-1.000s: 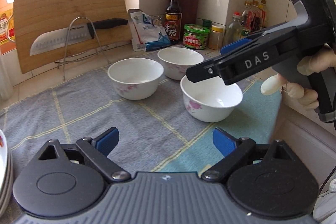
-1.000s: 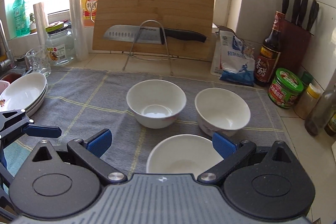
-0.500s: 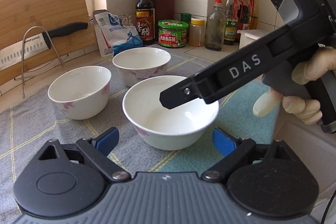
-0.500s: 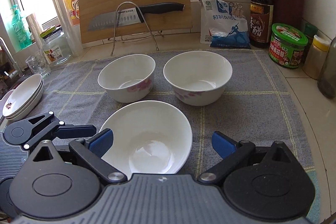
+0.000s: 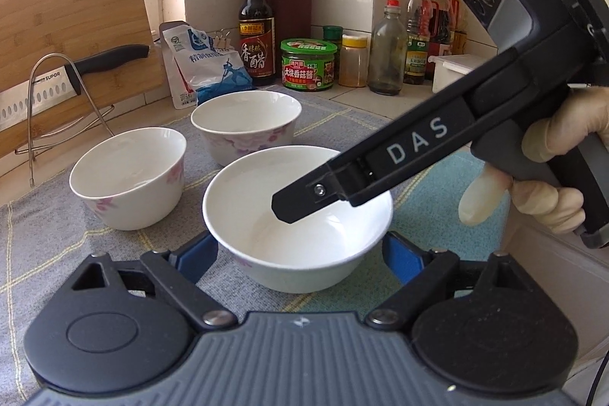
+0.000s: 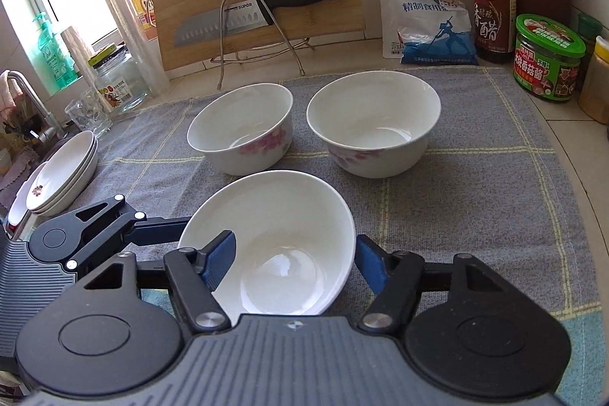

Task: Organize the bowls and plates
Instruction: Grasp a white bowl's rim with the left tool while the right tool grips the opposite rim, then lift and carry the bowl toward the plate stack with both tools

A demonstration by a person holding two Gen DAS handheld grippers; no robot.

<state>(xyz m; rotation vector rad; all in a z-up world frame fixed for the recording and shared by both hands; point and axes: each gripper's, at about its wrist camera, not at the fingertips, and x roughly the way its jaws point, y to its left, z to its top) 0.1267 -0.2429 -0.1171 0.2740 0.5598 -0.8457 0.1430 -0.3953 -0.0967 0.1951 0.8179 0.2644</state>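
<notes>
Within the last second both tools have closed in on the nearest glossy white porcelain bowl point(image 6: 274, 246), which sits on the grey checked woven cloth point(image 6: 495, 185) near the bench's front edge; the right tool point(image 6: 291, 259) now has its blue pads apart, one inside the rim and one outside, not yet clamped; the left tool point(image 5: 295, 250) straddles the bowl, pads apart; a lift for stacking looks imminent; two matching round floral-printed bowls point(image 6: 243, 128) stand behind; stacked shallow white plates point(image 6: 64, 174) lie at the cloth's left edge.
</notes>
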